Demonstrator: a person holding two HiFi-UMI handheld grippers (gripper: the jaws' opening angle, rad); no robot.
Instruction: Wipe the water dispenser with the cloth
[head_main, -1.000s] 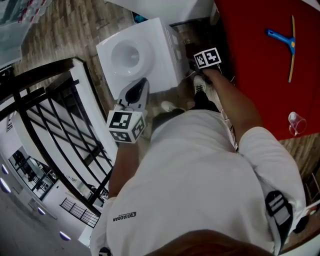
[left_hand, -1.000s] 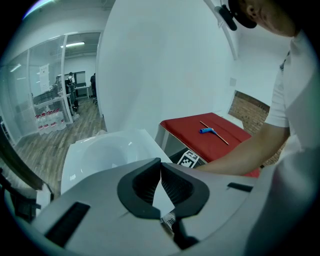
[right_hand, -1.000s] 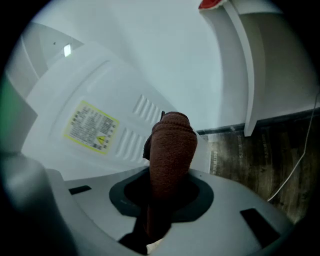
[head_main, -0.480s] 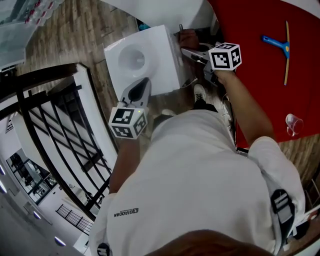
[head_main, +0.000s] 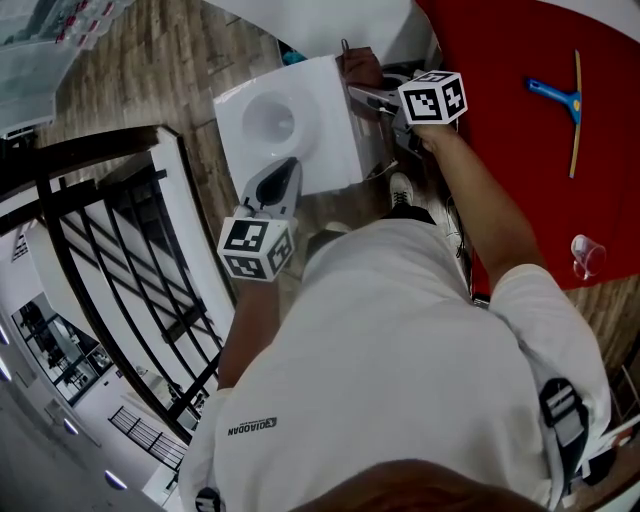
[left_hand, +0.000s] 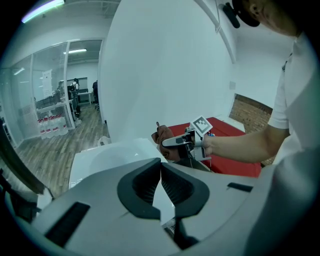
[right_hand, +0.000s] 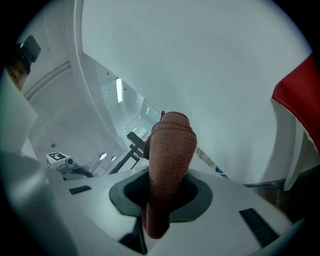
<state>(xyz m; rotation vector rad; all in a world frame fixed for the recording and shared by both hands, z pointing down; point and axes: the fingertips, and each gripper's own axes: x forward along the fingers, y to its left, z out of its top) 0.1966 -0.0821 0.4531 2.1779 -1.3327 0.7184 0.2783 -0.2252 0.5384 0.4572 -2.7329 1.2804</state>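
Water dispenser (head_main: 318, 150): white, seen from above; its flat top has a round recess toward the left side.
Cloth (head_main: 358, 66): brown knit, bunched, at the far right corner of the dispenser top. Whether it touches the casing cannot be confirmed.
Right gripper (head_main: 358, 92): jaws closed on the cloth. In the right gripper view the cloth (right_hand: 170, 160) fills the gap between them and stands up beyond the tips of the right gripper (right_hand: 167, 172). The marker cube sits toward the right, over the edge of the red surface.
Left gripper (head_main: 283, 168): over the near edge of the dispenser top, pointing toward the recess. In the left gripper view the tips of the left gripper (left_hand: 160, 162) meet, with nothing held between them.
Separation: the two grippers are well apart, at opposite edges of the dispenser top.
Red surface (head_main: 500, 60): to the right of the dispenser.
Squeegee (head_main: 560, 95): blue handle, lying flat toward the far right of the red surface.
Cup (head_main: 587, 252): clear, at the near edge of the red surface.
Railing (head_main: 100, 260): black bars, left of the dispenser.
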